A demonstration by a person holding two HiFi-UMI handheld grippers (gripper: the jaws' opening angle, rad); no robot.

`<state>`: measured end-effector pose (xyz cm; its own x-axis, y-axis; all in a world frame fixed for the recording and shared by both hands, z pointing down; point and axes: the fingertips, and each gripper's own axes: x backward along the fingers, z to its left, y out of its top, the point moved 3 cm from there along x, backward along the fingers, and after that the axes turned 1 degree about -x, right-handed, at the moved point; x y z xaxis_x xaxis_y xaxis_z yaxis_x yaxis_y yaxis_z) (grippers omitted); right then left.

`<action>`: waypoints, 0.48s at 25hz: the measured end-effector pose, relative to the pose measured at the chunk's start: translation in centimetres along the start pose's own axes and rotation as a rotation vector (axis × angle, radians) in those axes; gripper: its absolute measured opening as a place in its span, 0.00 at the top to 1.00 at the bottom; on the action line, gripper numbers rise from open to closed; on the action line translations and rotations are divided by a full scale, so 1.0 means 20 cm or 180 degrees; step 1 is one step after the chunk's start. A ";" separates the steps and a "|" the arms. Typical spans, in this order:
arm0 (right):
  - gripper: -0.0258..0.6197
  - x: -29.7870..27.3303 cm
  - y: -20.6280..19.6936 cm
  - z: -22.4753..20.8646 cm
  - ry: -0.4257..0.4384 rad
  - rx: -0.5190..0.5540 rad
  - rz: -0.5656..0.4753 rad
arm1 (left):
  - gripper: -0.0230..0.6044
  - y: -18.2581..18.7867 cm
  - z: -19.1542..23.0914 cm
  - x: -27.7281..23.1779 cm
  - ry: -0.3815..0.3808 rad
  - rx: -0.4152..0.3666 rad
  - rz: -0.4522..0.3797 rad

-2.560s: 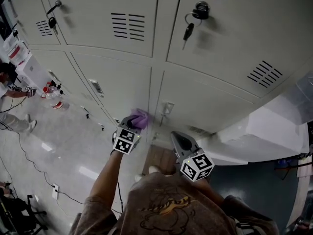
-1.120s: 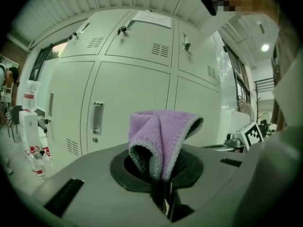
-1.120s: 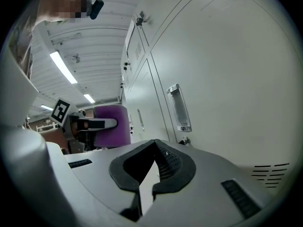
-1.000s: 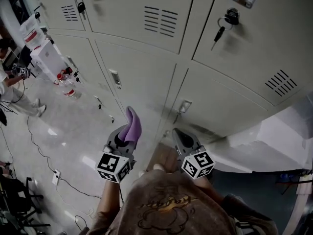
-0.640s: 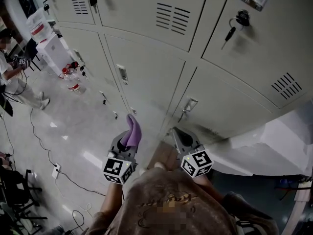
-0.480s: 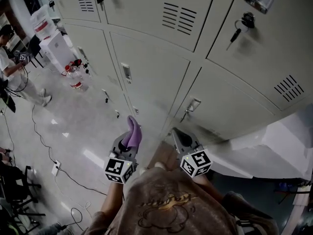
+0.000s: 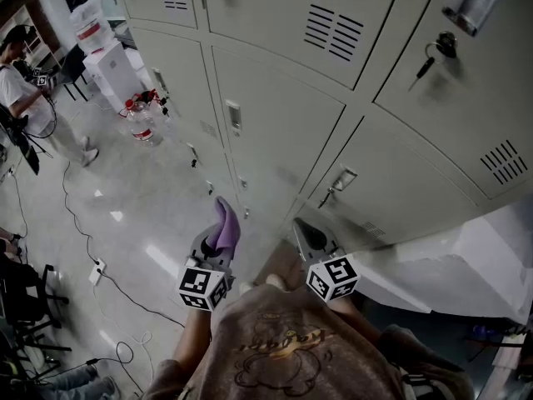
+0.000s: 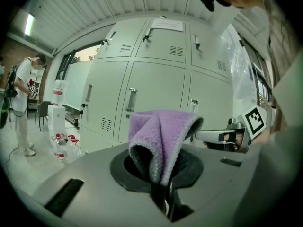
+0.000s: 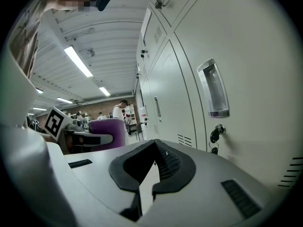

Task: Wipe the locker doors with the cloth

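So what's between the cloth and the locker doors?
Nothing. The left gripper view shows only air from the cloth in the left gripper to the locker doors.

**Grey shells, marker cubes, a printed T-shirt**

The left hand-held gripper (image 7: 214, 248) and the right hand-held gripper (image 7: 306, 236) share a smooth light-grey shell. A black-lined recess (image 9: 187, 174) rings the jaws, and narrow dark slots (image 9: 239, 197) sit to either side. The pads (image 9: 166, 163) are black with a fine cross-hatched texture. Each gripper carries a white marker cube (image 7: 202, 287) printed with black squares. The person wears a brownish-grey short-sleeved T-shirt (image 7: 283, 344) with a yellow-outlined graphic on its front.
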<state>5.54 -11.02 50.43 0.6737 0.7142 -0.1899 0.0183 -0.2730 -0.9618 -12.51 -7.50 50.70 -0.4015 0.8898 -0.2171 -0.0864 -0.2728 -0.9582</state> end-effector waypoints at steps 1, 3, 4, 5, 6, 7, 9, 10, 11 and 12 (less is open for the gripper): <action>0.96 -0.01 0.00 0.01 0.0018 0.0007 0.0006 | 0.90 0.00 0.01 0.01 0.0022 0.0008 0.0000; 0.96 -0.02 0.00 0.03 0.0053 0.0018 0.0020 | 0.90 0.01 0.02 0.02 0.0054 0.0023 -0.0003; 0.96 -0.02 -0.01 0.04 0.0069 0.0022 0.0029 | 0.90 0.01 0.02 0.03 0.0065 0.0029 -0.0006; 0.96 -0.03 -0.01 0.05 0.0083 0.0024 0.0037 | 0.90 0.01 0.02 0.04 0.0072 0.0039 -0.0010; 0.96 -0.03 -0.01 0.05 0.0094 0.0025 0.0045 | 0.90 0.00 0.03 0.04 0.0076 0.0051 -0.0013; 0.96 -0.03 -0.02 0.06 0.0103 0.0028 0.0053 | 0.90 0.00 0.03 0.05 0.0076 0.0062 -0.0012; 0.96 -0.03 -0.02 0.07 0.0118 0.0036 0.0069 | 0.90 -0.01 0.03 0.05 0.0069 0.0073 -0.0001; 0.96 -0.04 -0.03 0.07 0.0124 0.0039 0.0075 | 0.90 -0.01 0.03 0.05 0.0064 0.0070 0.0004; 0.96 -0.04 -0.03 0.08 0.0130 0.0043 0.0080 | 0.90 -0.01 0.03 0.05 0.0059 0.0067 0.0009; 0.96 -0.04 -0.03 0.08 0.0136 0.0048 0.0084 | 0.90 -0.02 0.03 0.05 0.0056 0.0070 0.0015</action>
<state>3.80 -10.35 50.77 0.7047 0.6786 -0.2071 -0.0109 -0.2814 -0.9595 -13.42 -6.64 50.86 -0.3858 0.8947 -0.2250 -0.1047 -0.2848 -0.9529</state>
